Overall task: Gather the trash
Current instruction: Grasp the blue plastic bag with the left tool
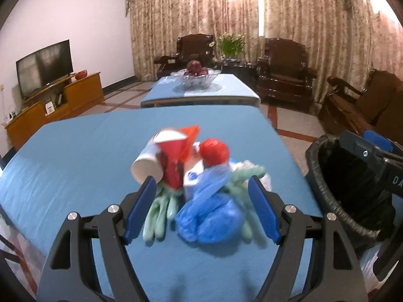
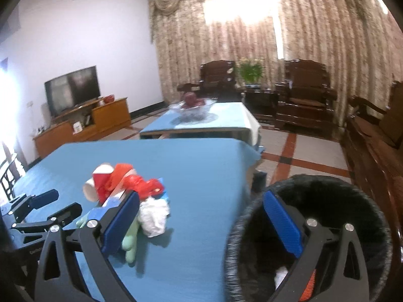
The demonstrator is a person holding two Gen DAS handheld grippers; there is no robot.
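Two pairs of tongs are in our hands, and both stand wide with nothing between their pads. Our left tongs [image 1: 201,201] point at the trash pile [image 1: 194,173], which lies just ahead of their tips on the blue worktop [image 1: 75,156]; the near edge of the pile sits between the two blue pads, though we cannot tell whether they touch it. Our right tongs [image 2: 201,222] straddle the worktop's edge: one pad is beside the pile, the other over the mouth of the black trash bin [image 2: 327,201], which stands just off the worktop's right side.

Beyond, we see a second blue table with a glass fruit bowl [image 1: 195,78], dark wooden armchairs [image 1: 284,73], a potted plant [image 1: 230,44], patterned curtains and a television [image 1: 44,68] on a wooden cabinet. Nothing stands between the left tongs and the pile.

The pile is blurred: a white paper cup [image 1: 147,166] on its side, red wrappers [image 1: 176,158], a red crumpled bag [image 1: 214,151], pale green gloves [image 1: 158,214], a blue plastic bag [image 1: 211,216] and crumpled white paper [image 2: 153,216].
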